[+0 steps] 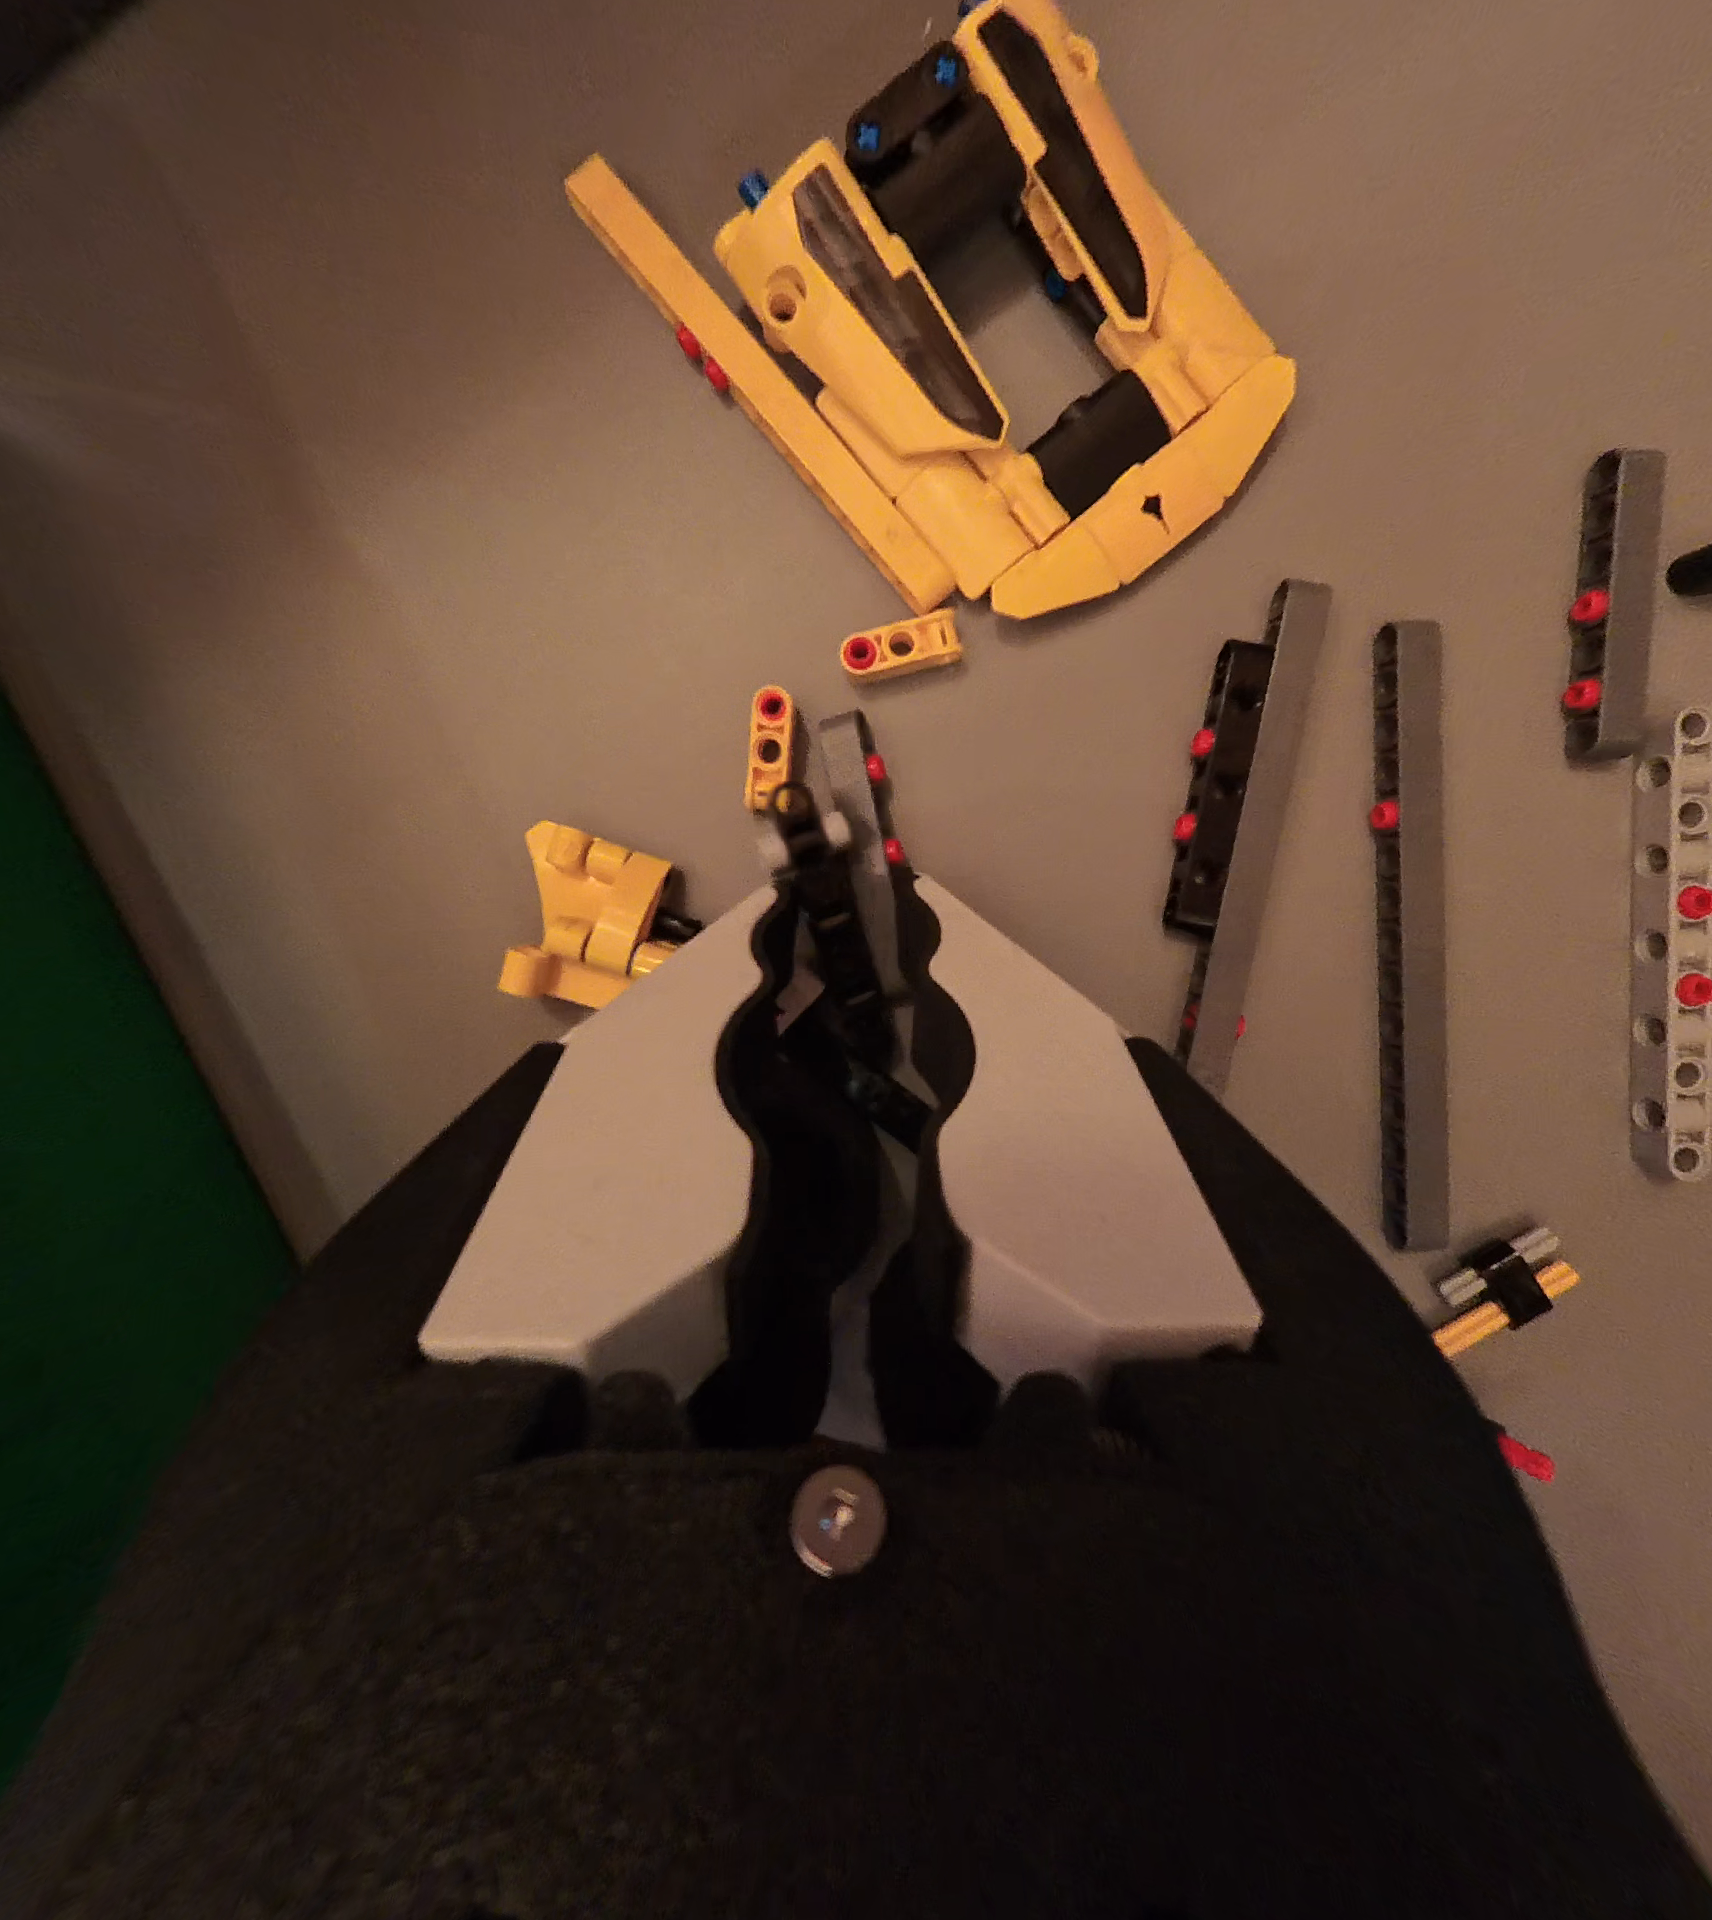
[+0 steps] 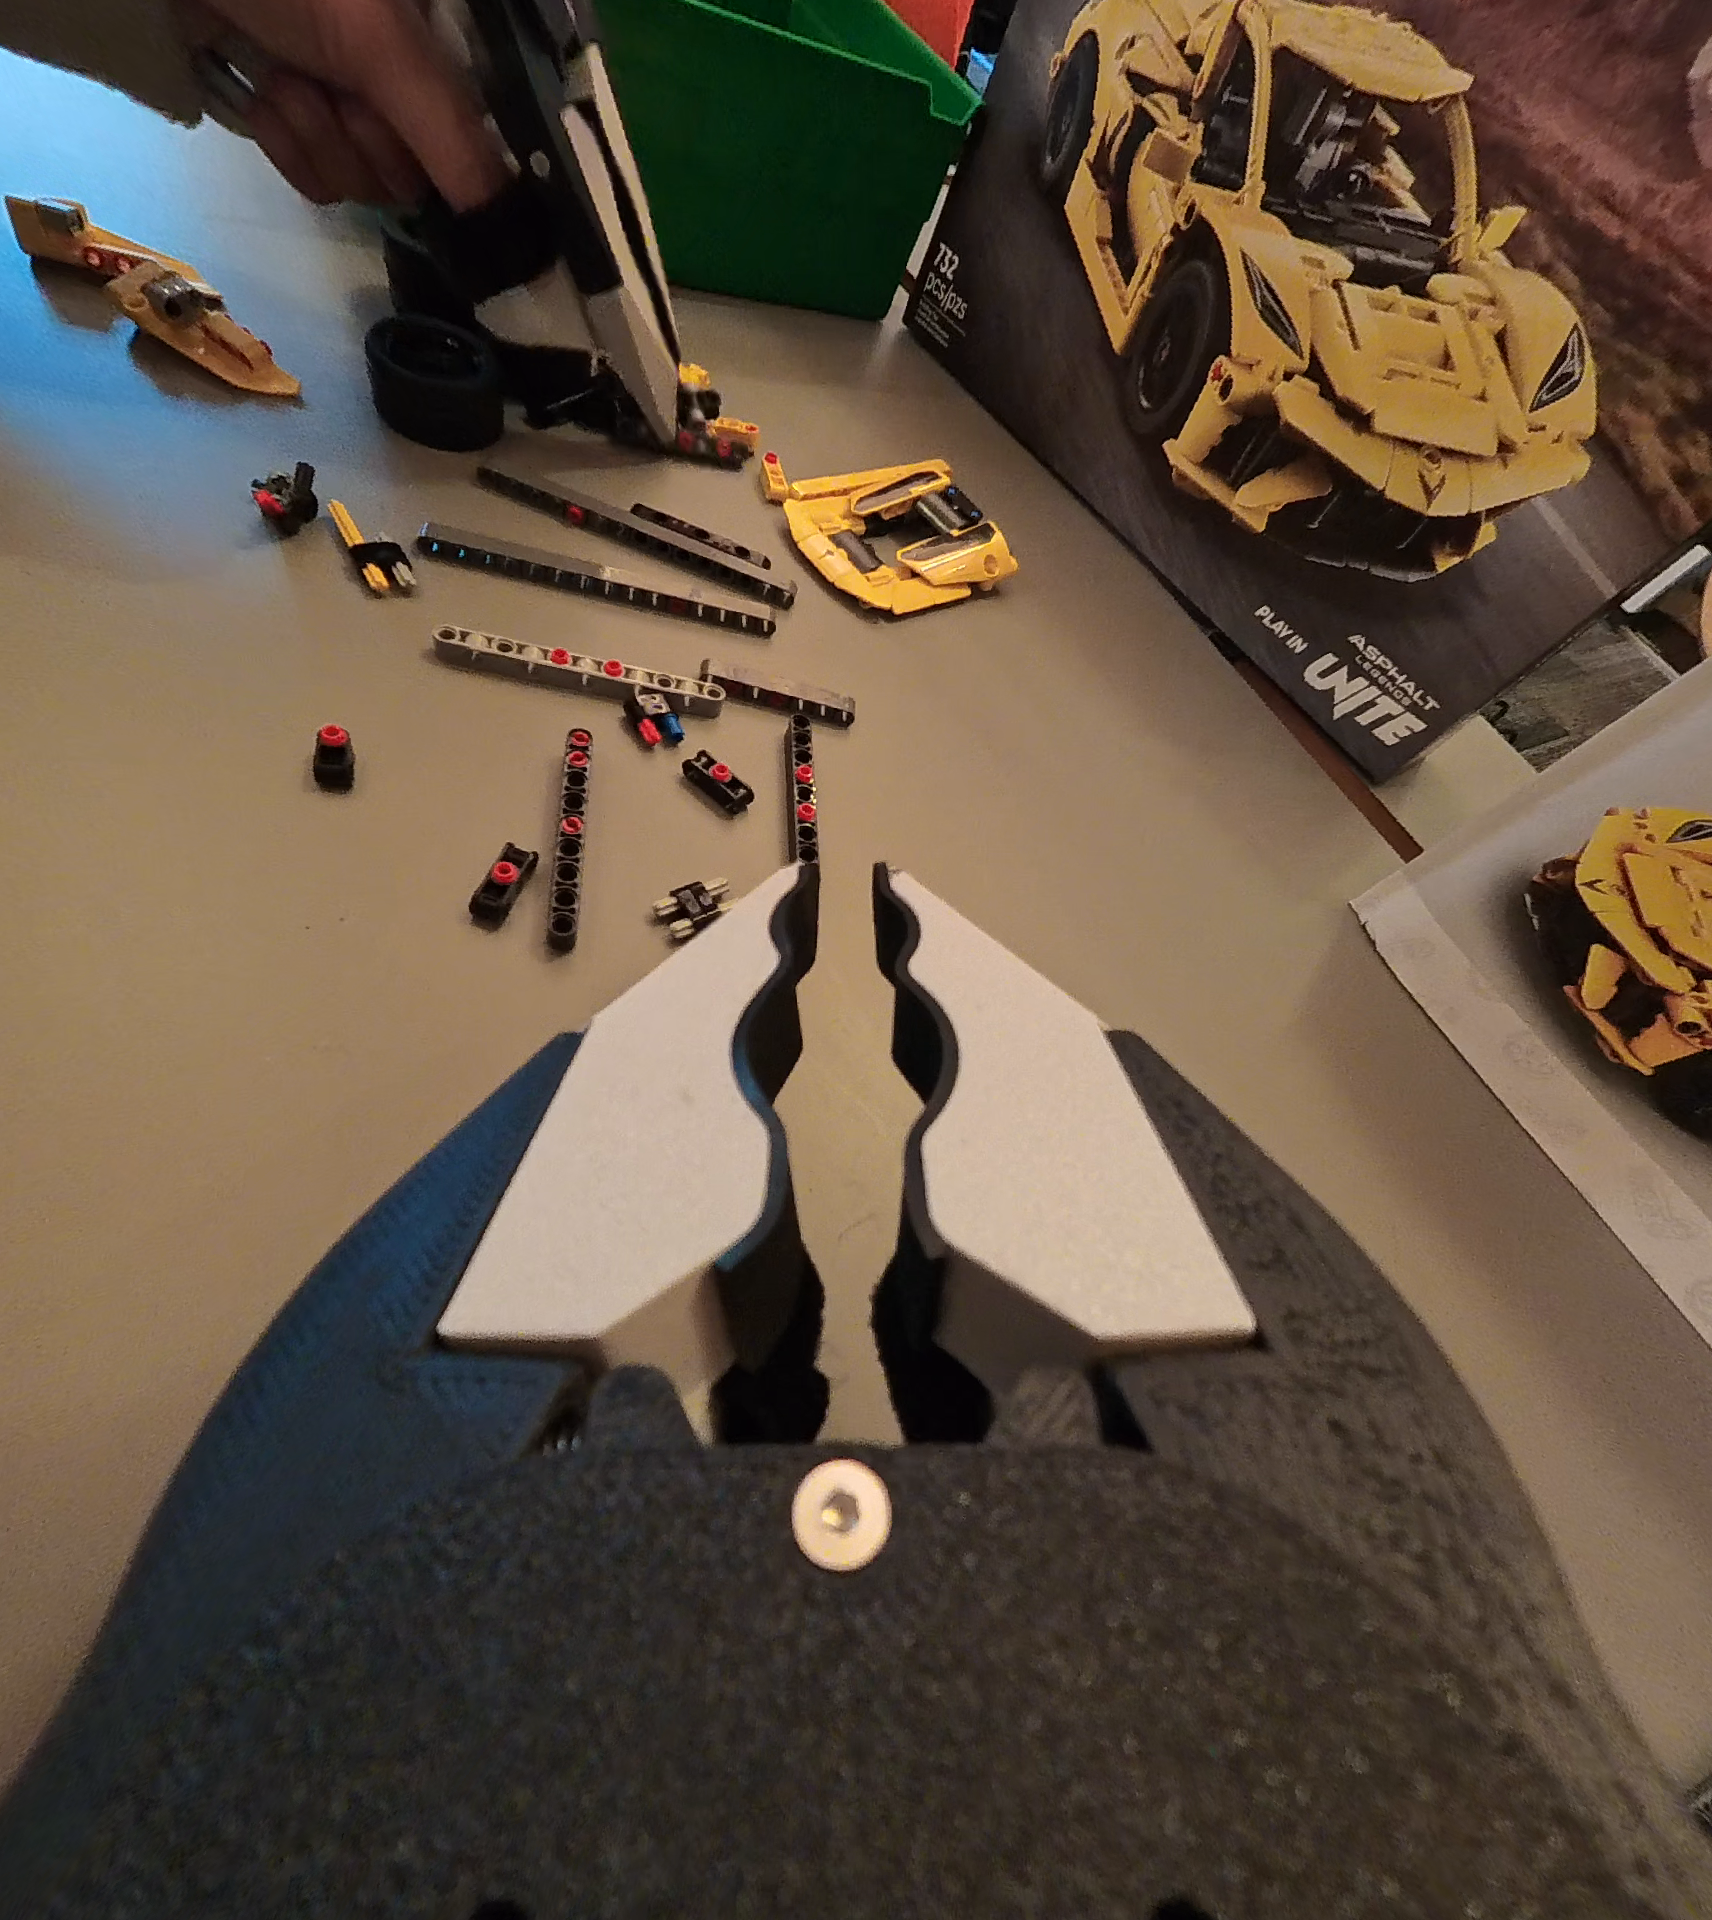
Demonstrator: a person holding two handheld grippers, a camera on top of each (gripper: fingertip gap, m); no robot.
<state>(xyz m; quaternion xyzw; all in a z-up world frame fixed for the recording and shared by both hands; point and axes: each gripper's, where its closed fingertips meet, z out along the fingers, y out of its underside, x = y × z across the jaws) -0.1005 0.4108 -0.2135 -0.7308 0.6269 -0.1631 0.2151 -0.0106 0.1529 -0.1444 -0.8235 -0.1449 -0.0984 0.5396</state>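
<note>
My left gripper is shut on a small assembly of a black link and a grey beam with red pins, tip down at the grey table. Two short yellow connectors and a yellow bracket lie just by its tip. A yellow and black car body section lies beyond. In the right wrist view a hand holds this left gripper at the far side. My right gripper is open and empty, low over the table, nearest a black beam with red pins.
Long dark grey beams, a light grey beam and small black pin parts are scattered mid-table. A black tyre, a green bin, the set's box and a booklet stand around the edges. The gap from one gripper's tips to the other's is roughly 30 centimeters. From my left tips it is roughly 4 centimeters to the yellow bracket; from my right, 35 centimeters.
</note>
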